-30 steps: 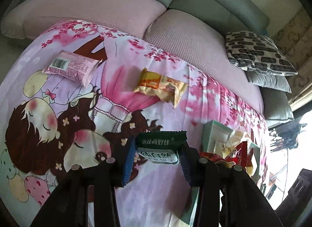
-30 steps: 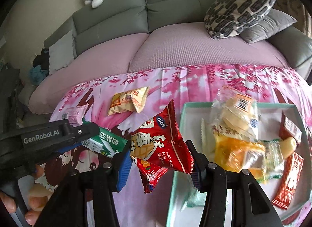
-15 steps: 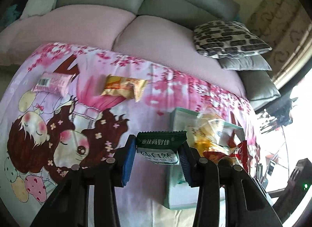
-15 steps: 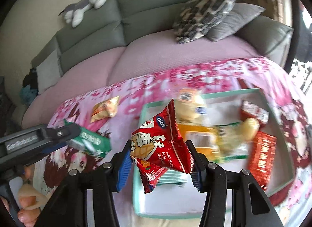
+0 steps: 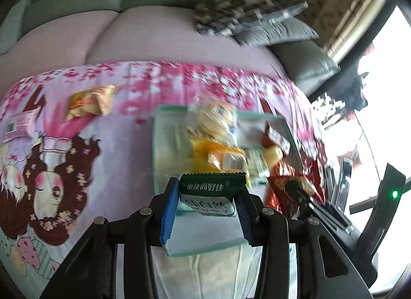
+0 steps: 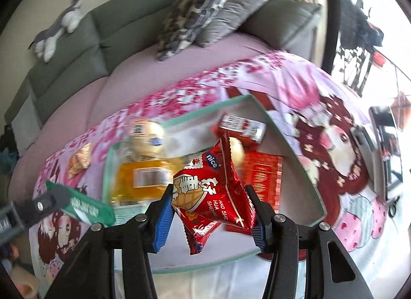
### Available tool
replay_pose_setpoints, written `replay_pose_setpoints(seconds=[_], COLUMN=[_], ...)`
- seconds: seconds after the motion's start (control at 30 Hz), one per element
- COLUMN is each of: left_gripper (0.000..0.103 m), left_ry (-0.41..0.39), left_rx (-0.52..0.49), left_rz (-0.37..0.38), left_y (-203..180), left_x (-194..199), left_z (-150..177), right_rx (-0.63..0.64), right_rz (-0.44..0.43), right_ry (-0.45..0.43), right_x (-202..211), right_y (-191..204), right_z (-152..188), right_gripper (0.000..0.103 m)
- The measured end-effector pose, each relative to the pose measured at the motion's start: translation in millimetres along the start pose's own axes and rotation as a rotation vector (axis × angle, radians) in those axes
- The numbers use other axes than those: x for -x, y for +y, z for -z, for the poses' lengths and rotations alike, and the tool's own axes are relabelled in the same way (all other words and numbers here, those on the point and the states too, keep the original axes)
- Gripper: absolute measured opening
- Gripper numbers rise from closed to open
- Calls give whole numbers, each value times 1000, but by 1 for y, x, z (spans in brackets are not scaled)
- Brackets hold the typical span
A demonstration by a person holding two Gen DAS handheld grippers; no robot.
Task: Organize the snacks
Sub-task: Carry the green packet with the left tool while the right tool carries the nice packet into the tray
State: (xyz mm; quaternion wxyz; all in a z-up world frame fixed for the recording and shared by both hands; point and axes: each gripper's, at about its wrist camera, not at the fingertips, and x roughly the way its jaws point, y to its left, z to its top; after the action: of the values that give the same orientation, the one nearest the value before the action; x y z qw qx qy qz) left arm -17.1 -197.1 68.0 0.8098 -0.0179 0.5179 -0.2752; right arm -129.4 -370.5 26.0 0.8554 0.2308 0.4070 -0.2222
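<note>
My left gripper [image 5: 206, 211] is shut on a green and white snack packet [image 5: 209, 197] and holds it above the near left part of the mint-rimmed box [image 5: 156, 155]. My right gripper [image 6: 209, 211] is shut on a red snack packet [image 6: 209, 188] and holds it above the middle of the same box [image 6: 295, 155]. The box holds several snacks, among them a yellow pack [image 6: 140, 178] and flat red packets [image 6: 264, 173]. The left gripper with its green packet [image 6: 84, 205] shows at the left of the right wrist view.
A yellow snack [image 5: 90, 99] and a pink packet [image 5: 20, 124] lie on the cartoon-print sheet [image 5: 64, 170] left of the box. A grey sofa with patterned cushions [image 6: 195, 8] and a plush toy [image 6: 55, 31] stands behind. A phone [image 6: 385, 129] lies at the right.
Both grippers have swung right and moved over the box, each still holding its packet. The box now fills the middle of both views.
</note>
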Motion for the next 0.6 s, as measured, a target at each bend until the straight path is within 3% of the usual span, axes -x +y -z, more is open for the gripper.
replay_pose_setpoints(seconds=[0.6], left_gripper=[45], left_ry=[125], left_rx=[-110], left_rz=[-27], left_y=[-42], left_x=[-40], left_z=[18], right_rx=[-27], right_rz=[-10], right_ry=[95], right_x=[-25], right_y=[-23], right_z=[5], right_gripper=[56])
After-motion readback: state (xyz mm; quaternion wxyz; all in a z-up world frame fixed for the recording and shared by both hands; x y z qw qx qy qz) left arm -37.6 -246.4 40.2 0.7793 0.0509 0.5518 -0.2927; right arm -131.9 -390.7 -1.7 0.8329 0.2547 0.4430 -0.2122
